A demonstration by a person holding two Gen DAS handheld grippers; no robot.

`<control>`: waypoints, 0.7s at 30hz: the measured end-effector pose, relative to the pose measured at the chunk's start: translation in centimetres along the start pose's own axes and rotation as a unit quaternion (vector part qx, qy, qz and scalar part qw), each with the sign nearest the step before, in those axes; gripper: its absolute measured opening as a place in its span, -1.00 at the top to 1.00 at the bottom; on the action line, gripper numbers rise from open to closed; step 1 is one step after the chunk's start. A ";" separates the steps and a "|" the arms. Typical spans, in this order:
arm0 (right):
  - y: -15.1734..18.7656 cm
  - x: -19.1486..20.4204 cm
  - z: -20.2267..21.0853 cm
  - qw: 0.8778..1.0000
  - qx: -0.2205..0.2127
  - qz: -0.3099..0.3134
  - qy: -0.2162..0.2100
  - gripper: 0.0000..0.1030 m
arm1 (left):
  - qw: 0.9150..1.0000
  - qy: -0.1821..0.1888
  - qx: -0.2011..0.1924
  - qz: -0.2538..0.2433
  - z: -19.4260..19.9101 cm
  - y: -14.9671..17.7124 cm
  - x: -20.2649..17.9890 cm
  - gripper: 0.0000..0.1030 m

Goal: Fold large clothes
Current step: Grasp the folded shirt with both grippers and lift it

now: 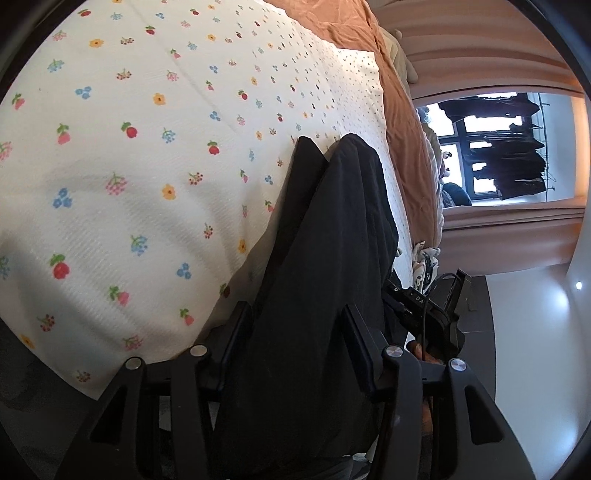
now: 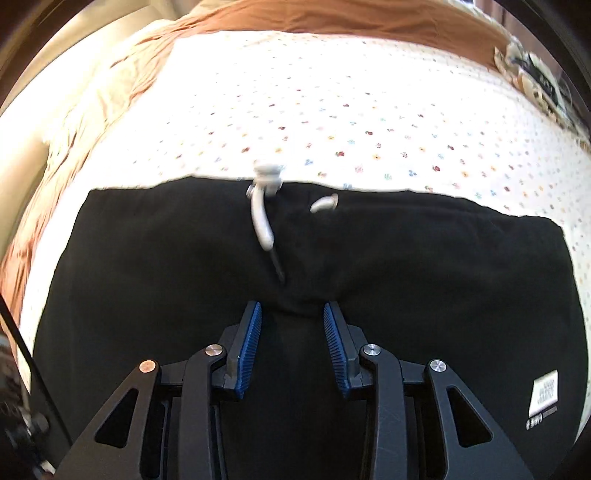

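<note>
Nearest the lens, the left tongs point(image 1: 291, 332) have black cloth bunched thick between their fingers, closed on a fold of the trousers point(image 1: 332, 229), which rise from the grip and drape onto the flowered bedsheet point(image 1: 129, 155). From the right wrist view the right tongs point(image 2: 291, 321) stand part open, blue ribbed pads point(image 2: 251, 343) either side of a small pucker of the same trousers; whether they actually pinch that pucker I cannot tell. The trousers point(image 2: 406, 280) lie spread across the near edge of the bed, waistband farthest from the tongs, with a white drawstring point(image 2: 262, 210) trailing from the waistband's middle and a pale label point(image 2: 543, 398) near the right hem.

The cloth looks soft, limp and fairly light, likely to sag and slide wherever it is unsupported, so I judge the waistband corners or a firm seam the best hold, since the loose middle would only bunch.

Counting: one pair of trousers, one drawstring showing two ends, one label, two tongs. Beyond the sheet lies an orange blanket point(image 2: 332, 18).
</note>
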State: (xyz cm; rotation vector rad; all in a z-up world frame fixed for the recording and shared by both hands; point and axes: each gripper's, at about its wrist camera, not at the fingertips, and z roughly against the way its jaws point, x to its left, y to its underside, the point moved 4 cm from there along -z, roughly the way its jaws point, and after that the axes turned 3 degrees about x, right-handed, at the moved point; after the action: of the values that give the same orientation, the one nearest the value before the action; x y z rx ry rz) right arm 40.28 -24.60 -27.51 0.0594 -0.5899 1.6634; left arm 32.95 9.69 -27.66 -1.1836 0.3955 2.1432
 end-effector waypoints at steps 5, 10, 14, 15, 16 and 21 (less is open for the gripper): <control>-1.9 -0.4 -1.0 1.000 0.021 -0.014 -0.018 0.37 | 1.000 0.022 0.009 0.018 -0.4 0.0 0.0 0.52; 0.0 -0.7 1.1 0.999 0.018 -0.006 -0.029 0.37 | 0.998 0.054 0.012 0.006 0.3 -0.1 -0.7 0.64; 4.0 -0.2 3.0 0.999 0.019 0.009 -0.044 0.37 | 0.997 0.073 0.014 -0.006 0.7 -0.5 -1.9 0.66; 5.3 0.0 3.0 0.998 0.023 0.014 -0.049 0.37 | 0.997 0.080 0.015 -0.011 0.8 -0.5 -2.3 0.66; 5.9 -0.1 2.9 0.998 0.028 0.018 -0.054 0.37 | 0.996 0.085 0.015 -0.014 0.9 -0.6 -2.8 0.66; 10.6 1.0 2.4 0.995 0.042 0.024 -0.085 0.37 | 0.993 0.111 0.021 -0.032 1.2 -0.7 -4.7 0.66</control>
State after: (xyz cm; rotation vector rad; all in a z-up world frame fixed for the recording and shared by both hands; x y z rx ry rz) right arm 29.43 -25.30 -28.75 0.2525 -0.6539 1.7406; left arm 34.46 9.01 -23.10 -1.3960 0.4911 1.9461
